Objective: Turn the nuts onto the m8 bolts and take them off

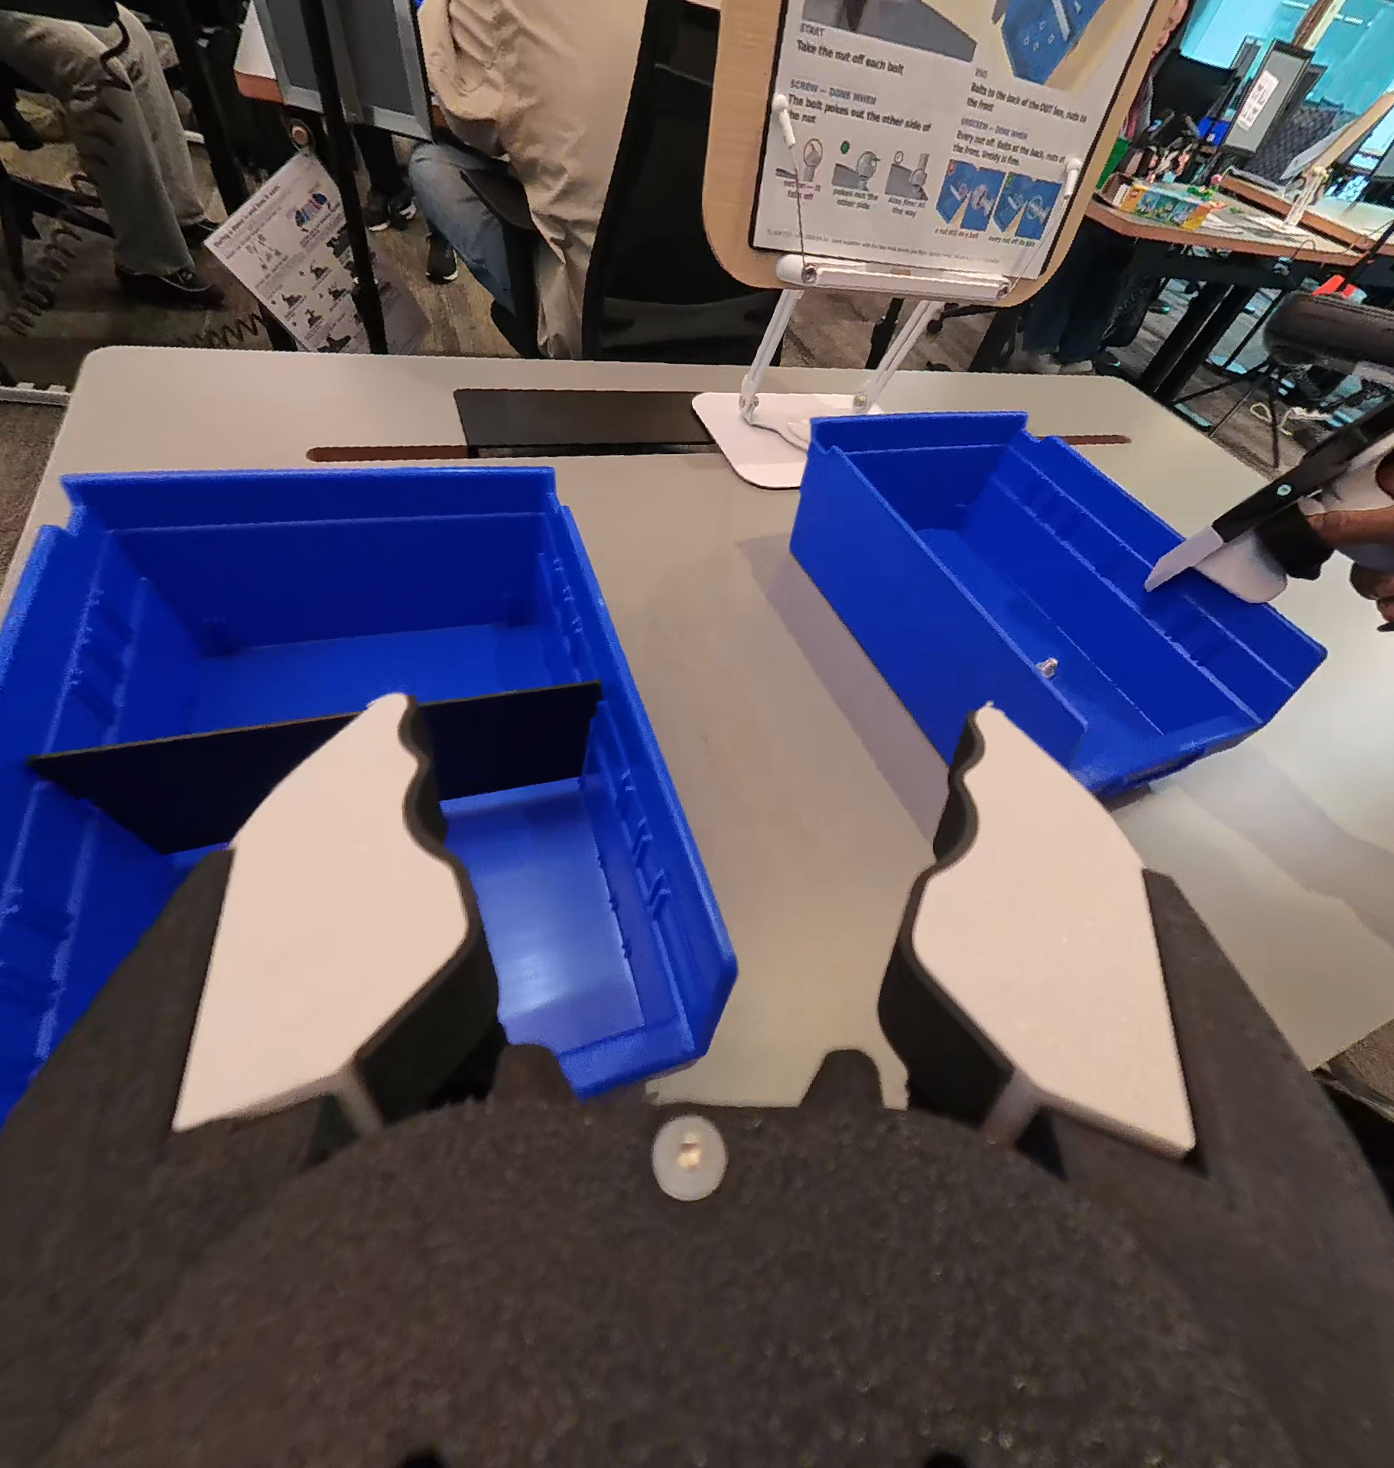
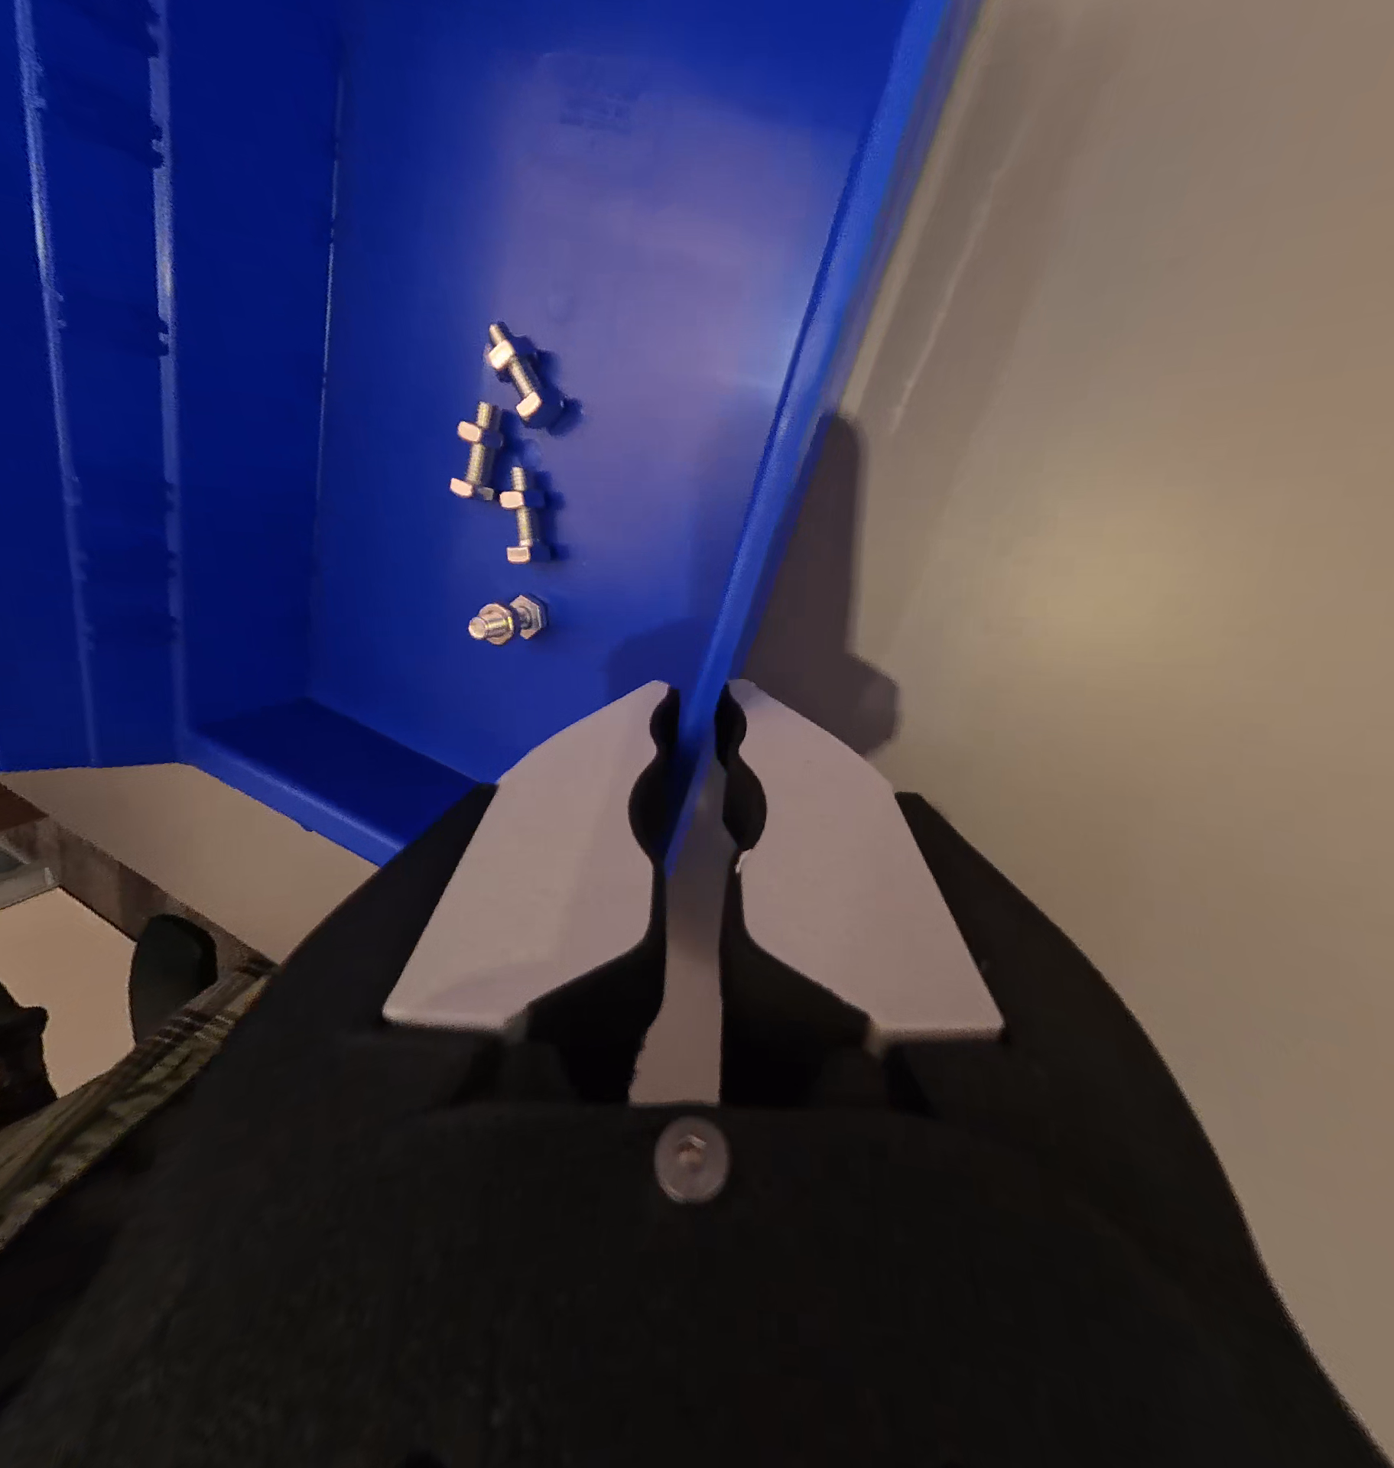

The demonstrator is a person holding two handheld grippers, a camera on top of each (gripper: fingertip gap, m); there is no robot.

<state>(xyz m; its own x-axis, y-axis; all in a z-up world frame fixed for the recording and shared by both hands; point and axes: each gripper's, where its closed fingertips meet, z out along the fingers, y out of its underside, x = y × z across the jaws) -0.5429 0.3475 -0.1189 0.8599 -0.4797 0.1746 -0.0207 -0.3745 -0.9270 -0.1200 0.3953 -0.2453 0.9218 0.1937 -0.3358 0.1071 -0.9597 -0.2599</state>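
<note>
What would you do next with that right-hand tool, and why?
Probably drag the bin closer: the right gripper's fingers are pinched on its side wall, four bolts with nuts on lie inside, and the left gripper hangs open over the table.

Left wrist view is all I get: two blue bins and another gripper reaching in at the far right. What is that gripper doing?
Observer: The right gripper is shut on the side wall of the right-hand blue bin, one finger inside, one outside.
Operator: Is there much in that bin? I see one shiny speck.
Observer: Four bolts lie on its floor, each with a nut on it.
Operator: Are they scattered about?
Observer: No. Three lie bunched together; the fourth lies apart, nearest the gripper.
</note>
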